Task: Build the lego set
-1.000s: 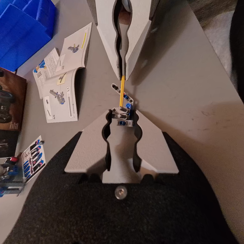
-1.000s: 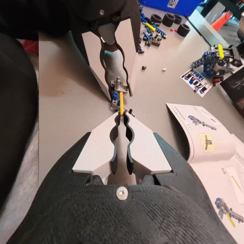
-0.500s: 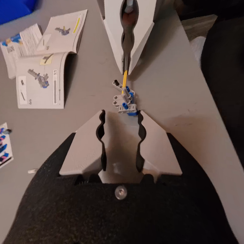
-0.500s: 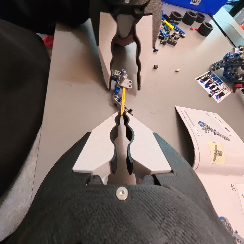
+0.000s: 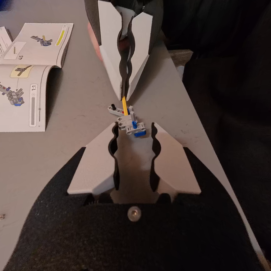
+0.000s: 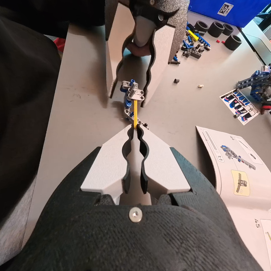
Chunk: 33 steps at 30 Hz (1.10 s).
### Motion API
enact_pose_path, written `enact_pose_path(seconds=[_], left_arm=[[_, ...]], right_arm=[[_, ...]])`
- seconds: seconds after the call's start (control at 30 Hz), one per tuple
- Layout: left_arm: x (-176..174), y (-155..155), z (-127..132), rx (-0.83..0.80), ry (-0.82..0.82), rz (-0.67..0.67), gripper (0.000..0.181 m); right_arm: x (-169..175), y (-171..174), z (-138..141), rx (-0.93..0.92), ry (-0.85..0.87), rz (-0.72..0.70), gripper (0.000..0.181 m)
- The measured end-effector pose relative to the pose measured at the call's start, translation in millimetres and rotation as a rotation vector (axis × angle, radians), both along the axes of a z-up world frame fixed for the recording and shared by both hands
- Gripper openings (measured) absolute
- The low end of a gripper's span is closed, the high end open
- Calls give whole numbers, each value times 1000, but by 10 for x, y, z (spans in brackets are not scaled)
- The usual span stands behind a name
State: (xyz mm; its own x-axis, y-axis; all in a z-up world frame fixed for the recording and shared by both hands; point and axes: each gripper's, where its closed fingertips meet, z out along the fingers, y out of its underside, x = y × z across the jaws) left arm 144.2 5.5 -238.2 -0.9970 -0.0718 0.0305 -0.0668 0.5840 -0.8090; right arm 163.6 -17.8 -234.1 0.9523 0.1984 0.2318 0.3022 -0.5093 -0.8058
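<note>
A small grey and blue lego assembly (image 5: 132, 124) sits on the grey table with a thin yellow axle (image 5: 124, 105) stuck into it. My left gripper (image 5: 134, 126) is open; its tips stand on either side of the assembly, not touching it. My right gripper (image 6: 135, 126) is shut on the free end of the yellow axle (image 6: 135, 112), opposite the left one. In the right wrist view the assembly (image 6: 134, 92) lies between the open left gripper's (image 6: 129, 99) tips. A grey beam (image 6: 128, 112) with blue pins lies under the axle.
An open instruction booklet (image 6: 234, 168) lies to the right of my right gripper and shows in the left wrist view (image 5: 29, 73). A sticker sheet (image 6: 240, 108), a part-built blue model (image 6: 258, 86), black tyres (image 6: 215, 29) and loose pieces (image 6: 193, 45) lie beyond. The table edge (image 5: 198, 117) runs close by. Across from one pair of fingers to the other is roughly 4 centimetres. Left tips and right tips are each some 30 centimetres from the part-built blue model (image 6: 258, 86).
My left gripper opened and let go of the assembly, which now stays on the axle and table. My right gripper kept its hold on the yellow axle.
</note>
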Motion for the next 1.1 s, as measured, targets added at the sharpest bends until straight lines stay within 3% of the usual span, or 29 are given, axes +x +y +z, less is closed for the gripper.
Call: enact_pose_path(seconds=[0.03, 0.43, 0.63, 1.1], left_arm=[[-2, -5, 3, -2, 0, 1, 41], [108, 82, -119, 84, -106, 36, 32], [160, 96, -138, 105, -147, 81, 31], [108, 90, -90, 71, -155, 33, 33]], right_arm=[[-4, -1, 2, 1, 1, 2, 3], [-26, 50, 51, 29, 17, -8, 3], [0, 63, 57, 10, -90, -51, 3], [14, 68, 41, 43, -73, -25, 3]])
